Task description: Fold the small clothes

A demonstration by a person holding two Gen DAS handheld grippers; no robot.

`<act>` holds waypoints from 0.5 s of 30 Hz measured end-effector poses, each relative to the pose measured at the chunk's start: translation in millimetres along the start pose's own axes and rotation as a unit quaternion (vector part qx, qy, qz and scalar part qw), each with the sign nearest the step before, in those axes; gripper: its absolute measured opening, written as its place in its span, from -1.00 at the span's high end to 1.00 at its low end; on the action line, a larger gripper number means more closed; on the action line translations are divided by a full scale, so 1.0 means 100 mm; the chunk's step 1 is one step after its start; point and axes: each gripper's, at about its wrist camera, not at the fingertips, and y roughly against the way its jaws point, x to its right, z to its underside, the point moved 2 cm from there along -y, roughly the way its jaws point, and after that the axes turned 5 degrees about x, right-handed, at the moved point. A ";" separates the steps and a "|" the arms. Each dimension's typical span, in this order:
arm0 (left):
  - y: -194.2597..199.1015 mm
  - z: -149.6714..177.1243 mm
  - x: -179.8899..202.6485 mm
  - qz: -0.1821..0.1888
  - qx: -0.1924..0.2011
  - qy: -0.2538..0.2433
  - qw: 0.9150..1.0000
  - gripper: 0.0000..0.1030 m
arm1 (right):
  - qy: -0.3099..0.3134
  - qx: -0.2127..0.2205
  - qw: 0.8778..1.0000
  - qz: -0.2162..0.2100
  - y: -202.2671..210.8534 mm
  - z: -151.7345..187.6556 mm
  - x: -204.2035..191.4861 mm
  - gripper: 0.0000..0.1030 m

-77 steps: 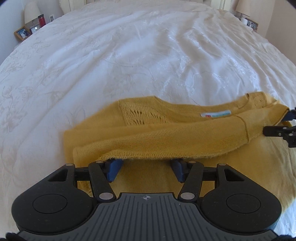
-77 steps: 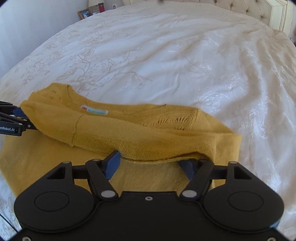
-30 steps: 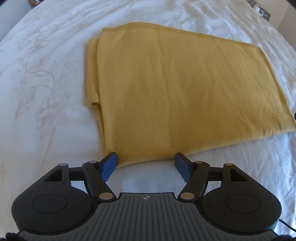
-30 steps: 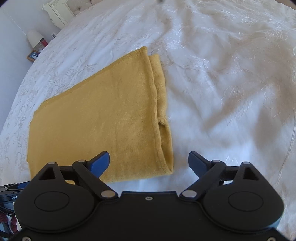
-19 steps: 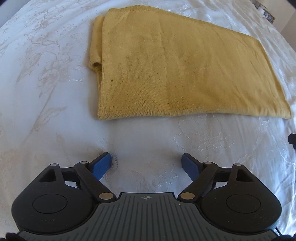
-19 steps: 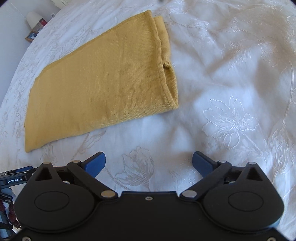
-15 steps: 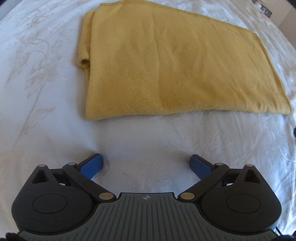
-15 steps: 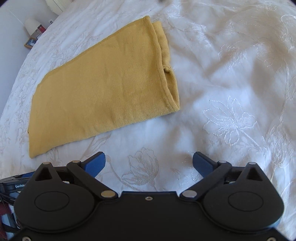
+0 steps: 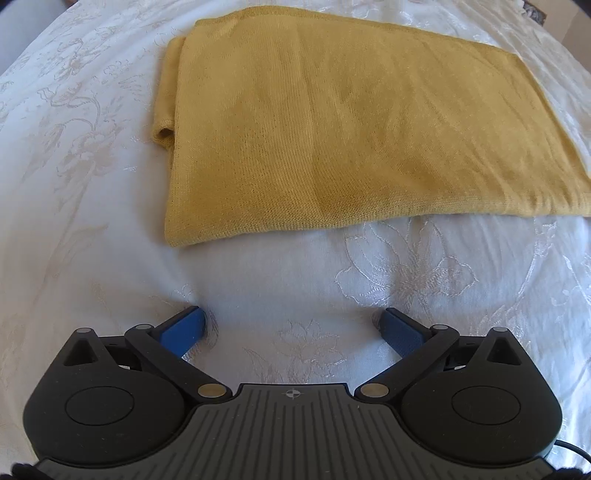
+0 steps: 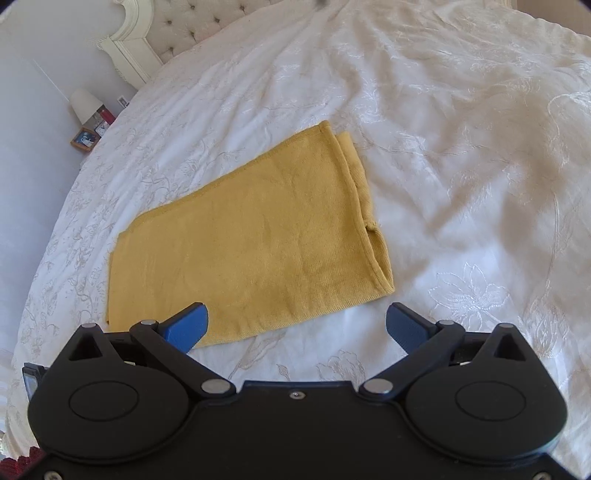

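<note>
A mustard yellow knit top (image 9: 351,122) lies folded flat as a rectangle on the white embroidered bedspread (image 9: 406,280). It also shows in the right wrist view (image 10: 251,236), with a folded-in sleeve edge along its right side. My left gripper (image 9: 293,325) is open and empty, just short of the top's near edge, low over the bedspread. My right gripper (image 10: 297,323) is open and empty, raised above the bed near the top's near edge; its left fingertip (image 10: 188,325) overlaps the cloth in view.
The white bedspread (image 10: 461,166) stretches far and right of the top. A tufted headboard (image 10: 192,33) and a bedside table with a lamp (image 10: 84,105), a red item and a photo frame (image 10: 84,139) stand at the far left.
Both grippers let go of the folded top and drew back from it, jaws opening wider. The right gripper has since lifted and tilted up, showing more of the bed and headboard.
</note>
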 end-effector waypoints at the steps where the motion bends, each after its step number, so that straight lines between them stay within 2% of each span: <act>1: 0.01 0.02 -0.01 -0.001 0.002 0.000 1.000 -1.00 | 0.001 -0.004 1.000 -0.004 -0.05 -0.03 -0.01 -0.99; 9: 0.00 0.07 0.00 -0.009 -0.010 0.009 1.000 -1.00 | -0.021 -0.034 0.999 -0.017 -0.54 -0.39 0.21 -0.99; 15: 0.03 -0.08 -0.04 -0.009 -0.015 0.008 1.000 -1.00 | -0.019 -0.064 0.997 -0.036 -1.00 -0.70 0.42 -0.99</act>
